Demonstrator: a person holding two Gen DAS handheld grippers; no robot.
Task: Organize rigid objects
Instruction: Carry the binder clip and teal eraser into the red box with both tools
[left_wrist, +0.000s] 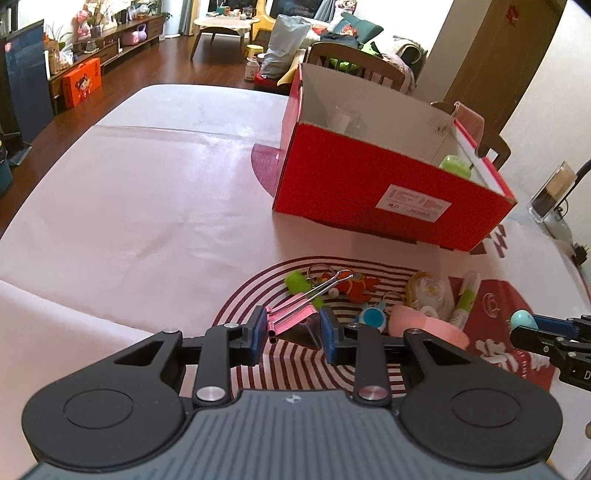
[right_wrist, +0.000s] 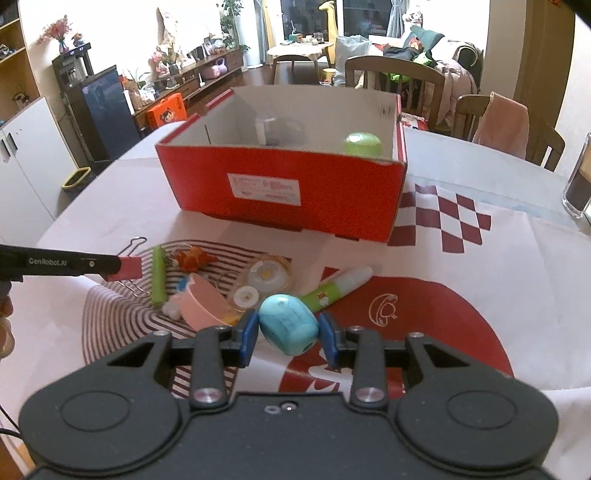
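My left gripper (left_wrist: 293, 330) is shut on a pink binder clip (left_wrist: 291, 315) with silver wire handles, held above the striped mat; the right wrist view shows the same clip (right_wrist: 127, 267) at the left. A turquoise egg-shaped sharpener (right_wrist: 288, 324) sits clamped in my right gripper (right_wrist: 286, 336), and the left wrist view catches it (left_wrist: 522, 320) at the far right. On the mat lie a green stick (right_wrist: 159, 275), an orange figure (right_wrist: 194, 260), a pink bowl (right_wrist: 201, 301), tape rolls (right_wrist: 267, 275) and a green-white glue pen (right_wrist: 338, 286). Behind them, the open red box (right_wrist: 288, 192) holds a green ball (right_wrist: 362, 144).
A clear cup (right_wrist: 271, 129) stands inside the box. A dark glass (right_wrist: 578, 192) stands at the table's right edge. Wooden chairs (right_wrist: 395, 79) stand beyond the far side of the table. A person's hand (right_wrist: 5, 332) shows at the left edge.
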